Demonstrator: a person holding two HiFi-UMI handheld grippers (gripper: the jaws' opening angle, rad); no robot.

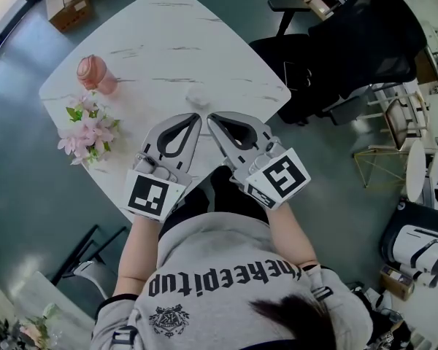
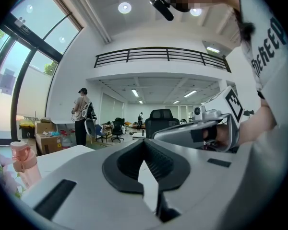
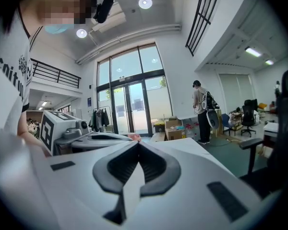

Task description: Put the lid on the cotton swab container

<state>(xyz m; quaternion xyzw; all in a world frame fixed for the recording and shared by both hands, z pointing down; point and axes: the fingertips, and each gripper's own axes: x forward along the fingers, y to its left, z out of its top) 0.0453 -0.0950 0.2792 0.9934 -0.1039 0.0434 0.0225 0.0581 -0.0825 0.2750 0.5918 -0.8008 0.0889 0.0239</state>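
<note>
Nearest, a person in a grey printed top (image 1: 219, 268) holds 2 grippers side by side over the near edge of the white marbled bench (image 1: 204, 35), tips angled toward each other. The left gripper (image 1: 196, 118) and the right gripper (image 1: 211, 117) each have their fingers clenched together with nothing between them. Just beyond the tips and apart from them sits the small clear cotton swab container (image 1: 198, 98), too faint to show detail; pink flowers (image 1: 87, 131) lie at the bench's left edge, a pink bottle (image 1: 95, 74) stands farther back, and a black office chair (image 1: 350, 42) is beyond on the right.
</note>
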